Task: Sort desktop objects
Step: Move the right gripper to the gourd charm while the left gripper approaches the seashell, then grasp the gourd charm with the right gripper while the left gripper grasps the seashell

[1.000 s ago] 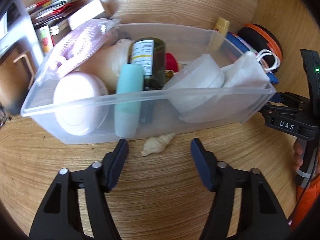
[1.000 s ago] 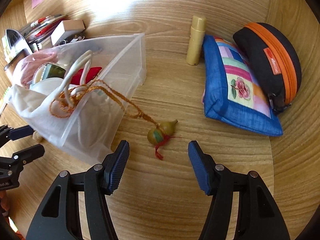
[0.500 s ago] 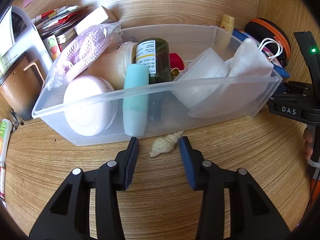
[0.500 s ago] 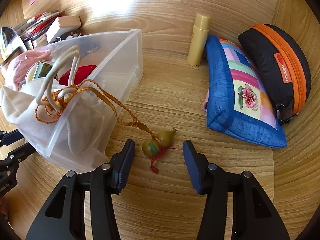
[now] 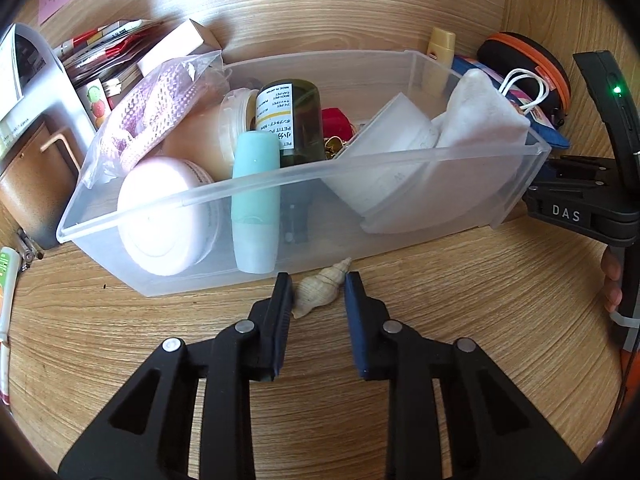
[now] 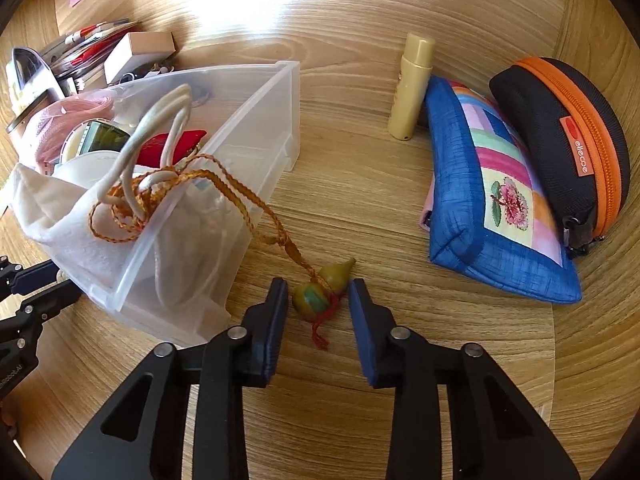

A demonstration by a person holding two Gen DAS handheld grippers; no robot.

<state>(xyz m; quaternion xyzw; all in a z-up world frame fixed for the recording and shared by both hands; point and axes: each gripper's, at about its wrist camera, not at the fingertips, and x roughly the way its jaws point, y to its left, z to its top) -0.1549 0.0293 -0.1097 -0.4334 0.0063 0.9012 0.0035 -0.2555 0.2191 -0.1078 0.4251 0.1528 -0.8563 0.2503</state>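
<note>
A beige spiral seashell (image 5: 320, 287) lies on the wooden desk against the front wall of a clear plastic bin (image 5: 400, 164). My left gripper (image 5: 318, 294) straddles the shell, jaws narrowed, the left finger touching it and a small gap at the right. A small gourd charm (image 6: 323, 288) on an orange braided cord (image 6: 224, 188) lies beside the bin (image 6: 280, 120); the cord runs up into the bin. My right gripper (image 6: 318, 294) brackets the gourd, jaws narrowed with small gaps on both sides.
The bin holds a pink jar (image 5: 164, 216), teal tube (image 5: 256, 200), dark bottle (image 5: 292, 120) and white cloth bag (image 5: 480, 120). A yellow tube (image 6: 412, 84), blue patchwork pouch (image 6: 492, 200) and black-orange case (image 6: 560, 140) lie right. Boxes and papers (image 5: 120, 56) at back left.
Both grippers moved forward and narrowed their jaws: the left around the seashell, the right around the gourd charm. Shell and gourd have not been lifted.
</note>
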